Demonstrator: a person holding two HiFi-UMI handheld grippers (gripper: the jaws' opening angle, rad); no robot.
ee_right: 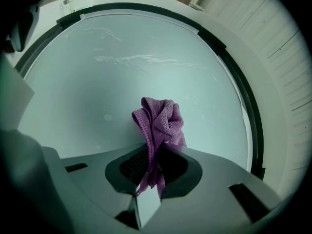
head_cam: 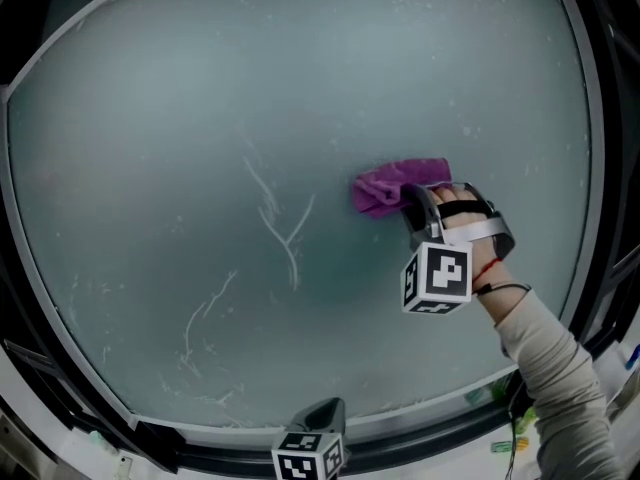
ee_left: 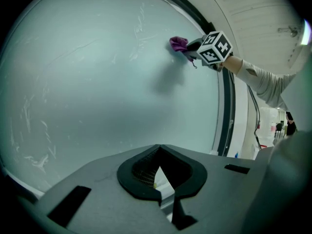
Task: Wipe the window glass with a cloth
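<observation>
Head view: the window glass (head_cam: 150, 108) fills the frame. It is hazy, and the white streaks (head_cam: 285, 228) at centre and lower left are not yet wiped, so most of the job looks undone. The purple cloth (head_cam: 395, 183) lies against the pane right of centre, clamped in the right hand-held gripper (head_cam: 412, 206). The left hand-held gripper (ee_left: 158, 177) hangs low with its jaws together and empty.

Right claw (ee_right: 153, 172) clamped on purple cloth (ee_right: 161, 121), bunched against streaked window glass (ee_right: 97, 91).
</observation>
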